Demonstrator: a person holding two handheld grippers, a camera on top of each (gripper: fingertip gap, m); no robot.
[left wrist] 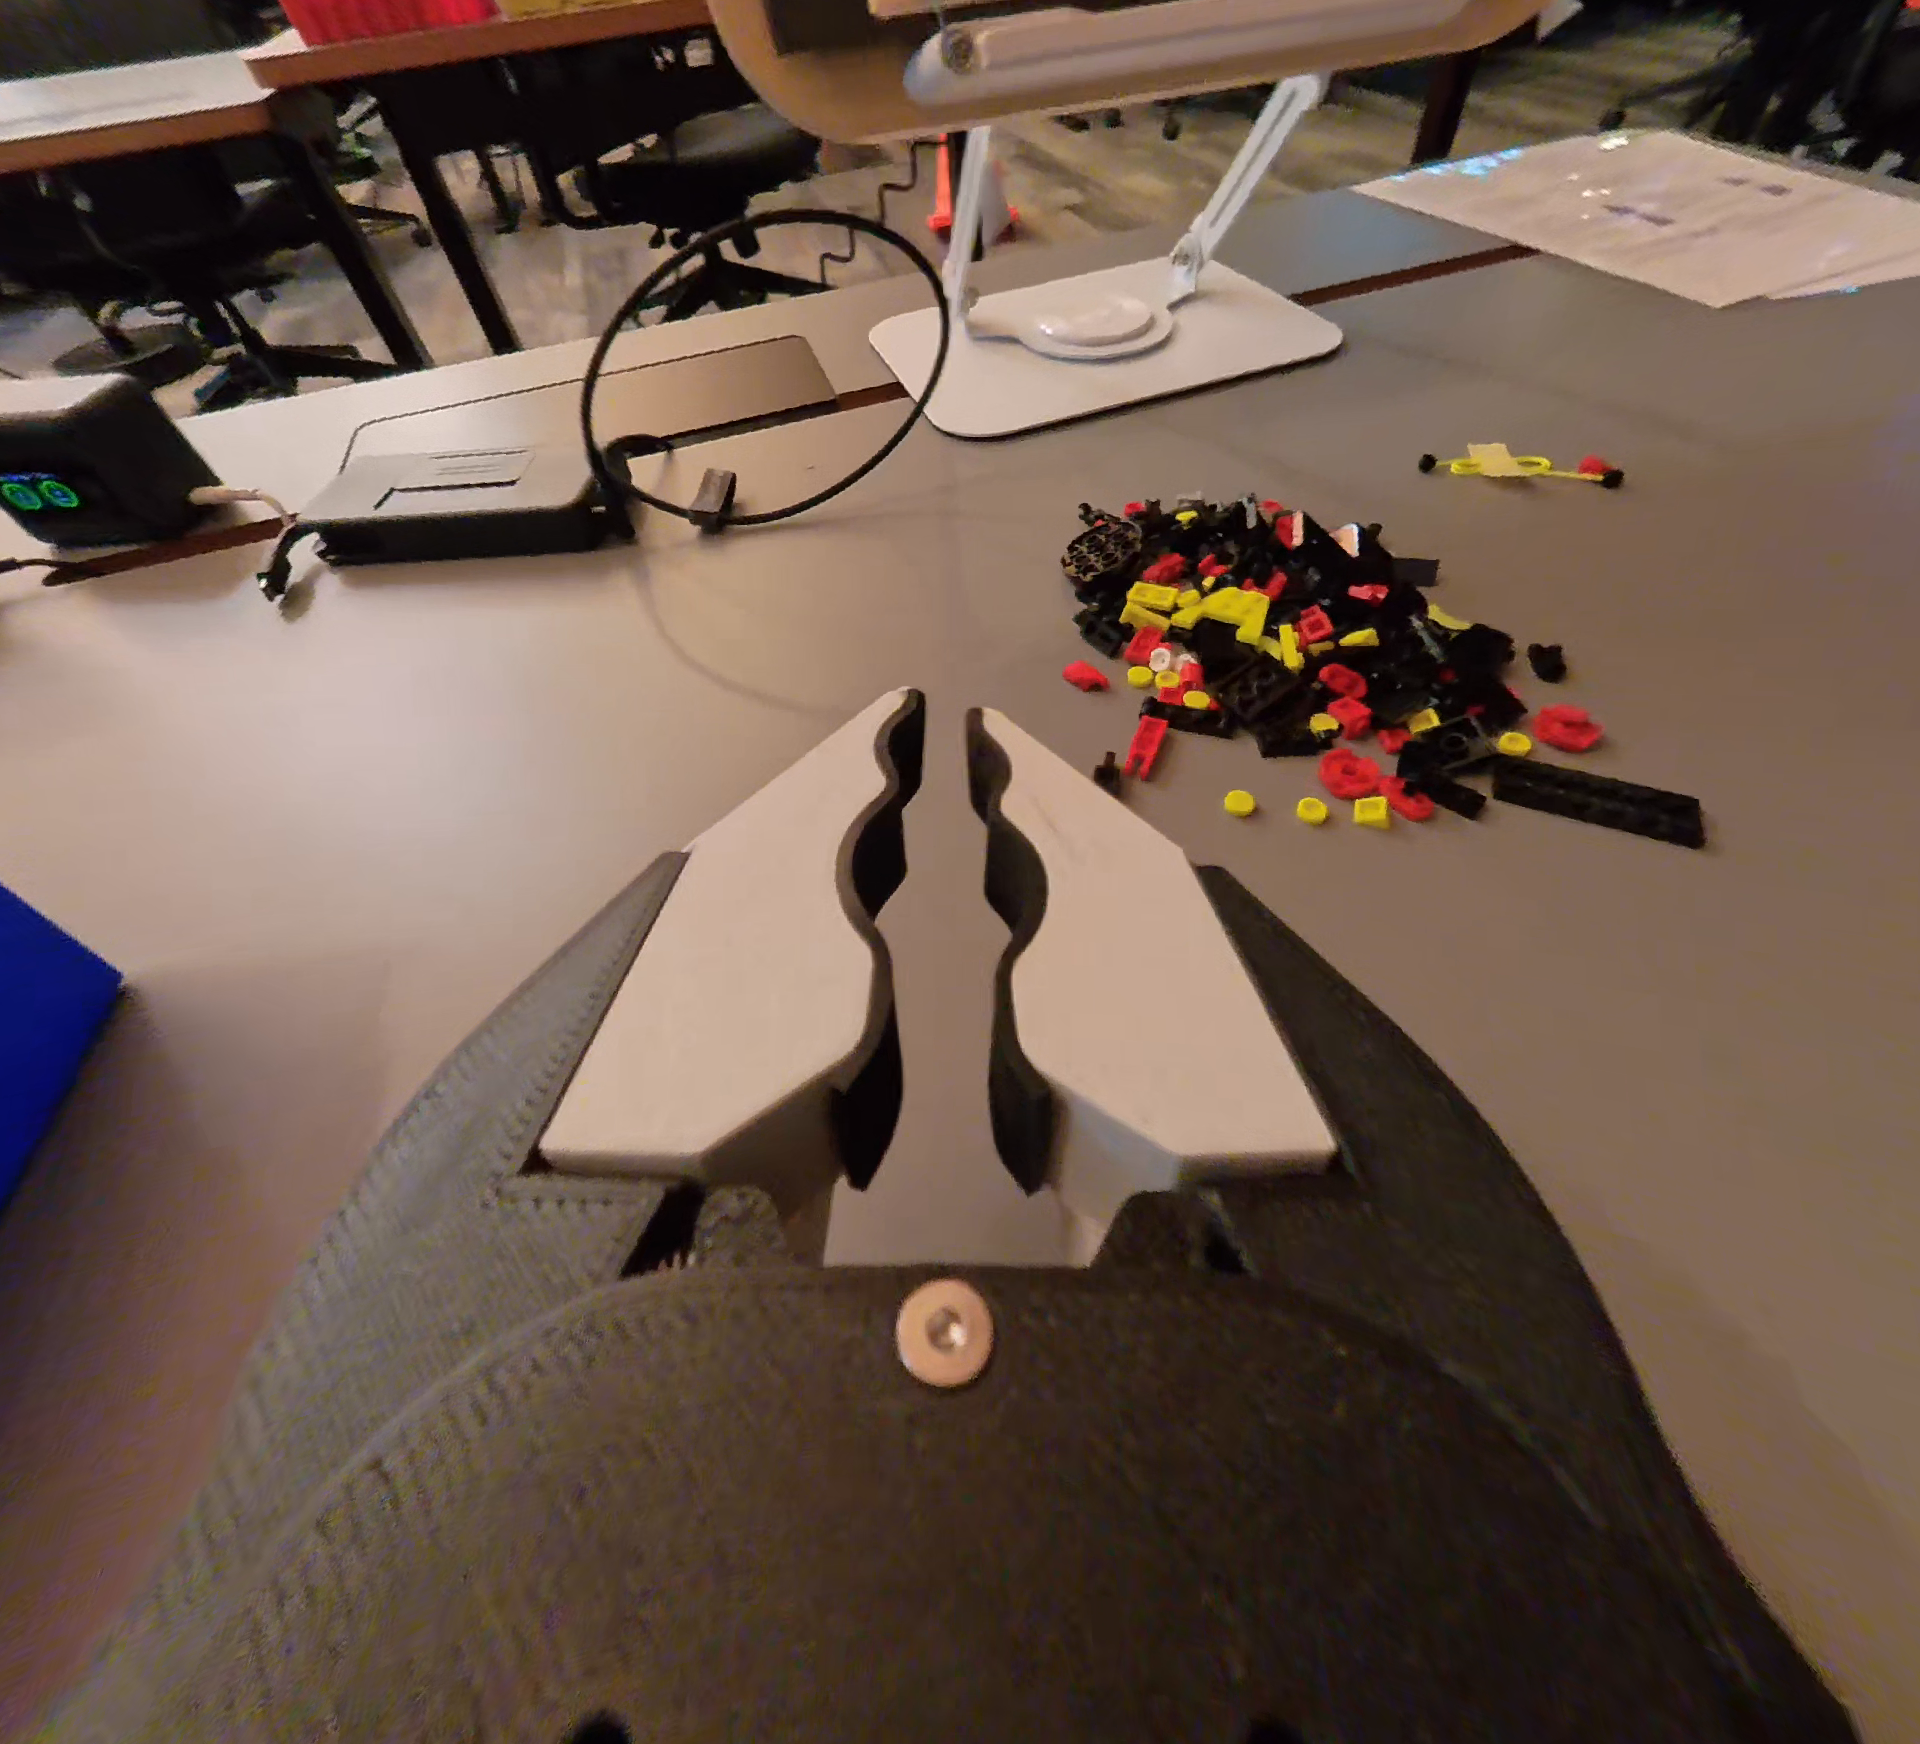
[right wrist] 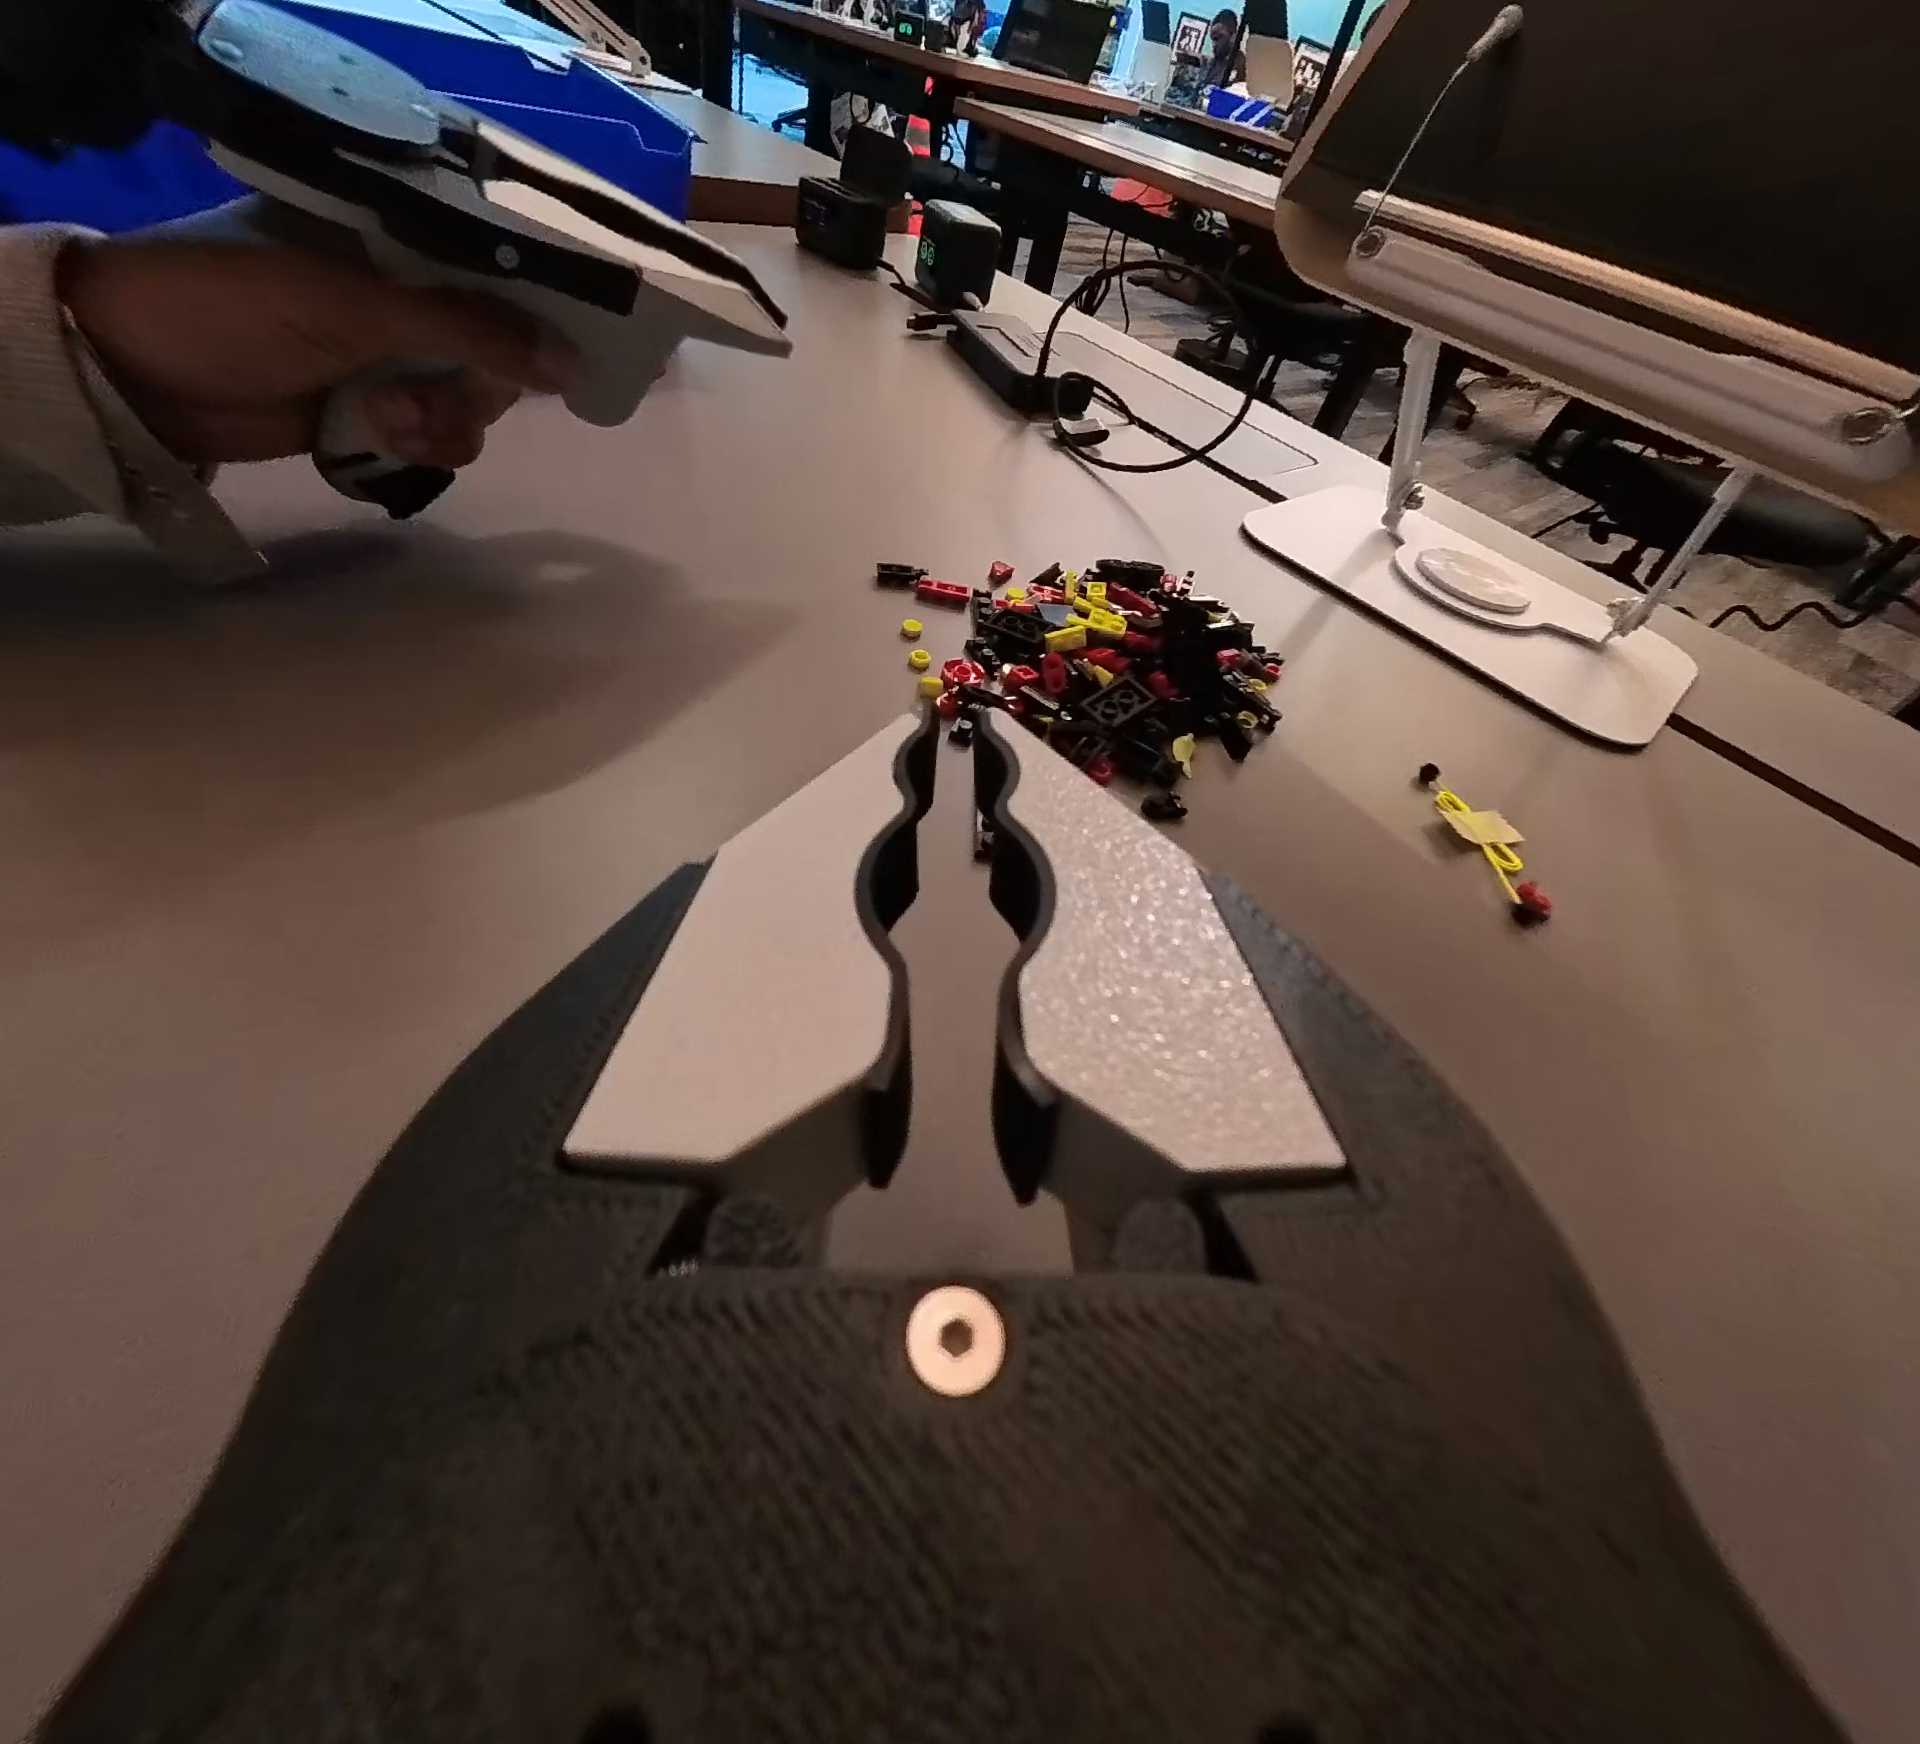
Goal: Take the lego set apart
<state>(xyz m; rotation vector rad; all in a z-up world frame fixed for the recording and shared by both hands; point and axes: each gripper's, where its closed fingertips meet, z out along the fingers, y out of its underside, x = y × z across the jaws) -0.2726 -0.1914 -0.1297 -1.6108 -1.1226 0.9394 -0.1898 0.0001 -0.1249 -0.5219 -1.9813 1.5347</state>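
Note:
A pile of loose black, red and yellow lego pieces (left wrist: 1299, 645) lies on the grey table (left wrist: 623, 759); it also shows in the right wrist view (right wrist: 1122, 655). A long black plate (left wrist: 1600, 801) lies at the pile's near right edge. My left gripper (left wrist: 945, 707) is shut to a narrow slit, empty, and sits left of the pile. It also shows in the right wrist view (right wrist: 748, 312), held in a hand above the table. My right gripper (right wrist: 956, 728) is shut to a slit just short of the pile. A dark strip (right wrist: 982, 811) shows through the slit; I cannot tell if it is gripped.
A yellow string piece with black and red ends (left wrist: 1517, 466) (right wrist: 1486, 842) lies apart from the pile. A white monitor stand (left wrist: 1112, 344) (right wrist: 1475, 603) is behind it. A black adapter (left wrist: 457, 499) with looped cable, a blue box (right wrist: 540, 84) and papers (left wrist: 1683, 208) sit around. Spacing between my two grippers at the tips: around 20 cm. My left tips are about 20 cm from the long black plate (left wrist: 1600, 801), my right tips only 11 cm.

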